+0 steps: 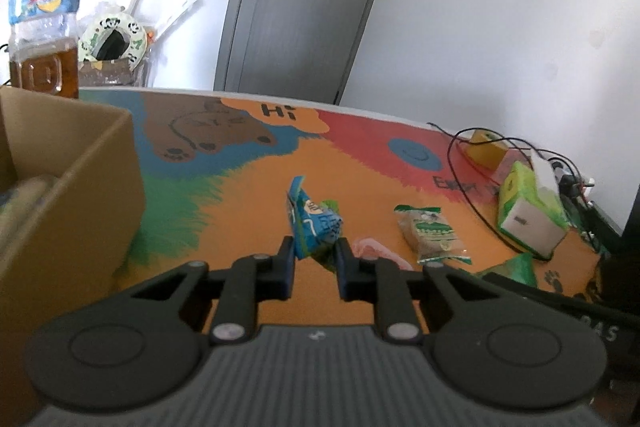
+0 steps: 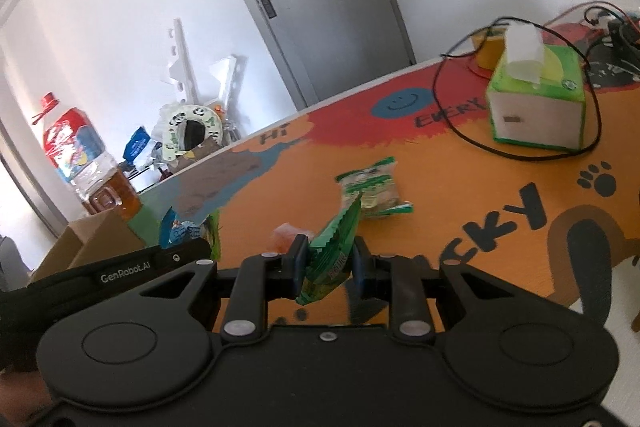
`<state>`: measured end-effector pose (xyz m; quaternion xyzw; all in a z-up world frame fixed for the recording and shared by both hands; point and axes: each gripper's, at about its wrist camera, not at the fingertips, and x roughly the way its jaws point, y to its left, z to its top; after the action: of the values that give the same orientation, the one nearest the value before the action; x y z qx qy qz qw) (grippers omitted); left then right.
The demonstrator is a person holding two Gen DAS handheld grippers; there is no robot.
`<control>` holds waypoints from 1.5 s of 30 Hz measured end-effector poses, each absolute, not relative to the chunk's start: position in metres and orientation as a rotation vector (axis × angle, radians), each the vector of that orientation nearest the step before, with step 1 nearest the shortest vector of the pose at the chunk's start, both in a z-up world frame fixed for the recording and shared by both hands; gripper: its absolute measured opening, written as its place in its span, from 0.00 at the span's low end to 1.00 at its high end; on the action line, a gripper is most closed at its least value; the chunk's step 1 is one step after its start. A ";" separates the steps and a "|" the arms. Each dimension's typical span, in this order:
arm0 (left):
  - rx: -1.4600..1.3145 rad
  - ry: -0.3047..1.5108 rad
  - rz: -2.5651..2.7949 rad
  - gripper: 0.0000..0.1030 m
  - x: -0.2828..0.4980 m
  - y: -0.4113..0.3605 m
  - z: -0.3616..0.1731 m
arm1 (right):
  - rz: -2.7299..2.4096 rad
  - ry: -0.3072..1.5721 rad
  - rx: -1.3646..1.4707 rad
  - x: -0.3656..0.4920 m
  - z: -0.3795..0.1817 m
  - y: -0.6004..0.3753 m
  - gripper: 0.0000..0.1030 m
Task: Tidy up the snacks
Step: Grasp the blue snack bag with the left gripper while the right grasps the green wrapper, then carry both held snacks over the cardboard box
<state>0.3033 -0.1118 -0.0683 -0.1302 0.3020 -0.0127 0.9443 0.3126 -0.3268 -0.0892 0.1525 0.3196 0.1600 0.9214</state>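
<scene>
Behind the green packet (image 2: 332, 259), half-hidden pink wrapper (image 2: 285, 237).

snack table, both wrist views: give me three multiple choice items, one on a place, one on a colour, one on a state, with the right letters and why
1. Where does the cardboard box stand in the left wrist view?
A. left edge of the table
B. beside the tissue box
C. behind the door

2. What colour is the packet in the right gripper?
A. blue
B. green
C. red

3. What is the state of the left gripper?
A. open and empty
B. shut on a blue snack packet
C. shut on the tissue box

Answers:
1. A, the box fills the left side, in front of the large tea bottle.
2. B, the green snack packet sticks up between its fingers.
3. B, the blue snack packet is pinched between its fingers; the tissue box sits apart on the table.
</scene>
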 end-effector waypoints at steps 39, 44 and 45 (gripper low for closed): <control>-0.311 0.419 0.139 0.19 0.184 0.020 0.017 | 0.552 0.515 0.246 0.250 -0.008 -0.201 0.24; -0.329 0.424 0.164 0.19 0.185 0.045 0.018 | 0.570 0.511 0.222 0.253 -0.003 -0.182 0.24; -0.334 0.425 0.167 0.19 0.186 0.049 0.017 | 0.573 0.512 0.219 0.254 -0.002 -0.179 0.24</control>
<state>0.1859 0.0493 0.0173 -0.1646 0.2096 0.0825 0.9603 0.2539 -0.1791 -0.0019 0.1067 0.2491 0.2788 0.9213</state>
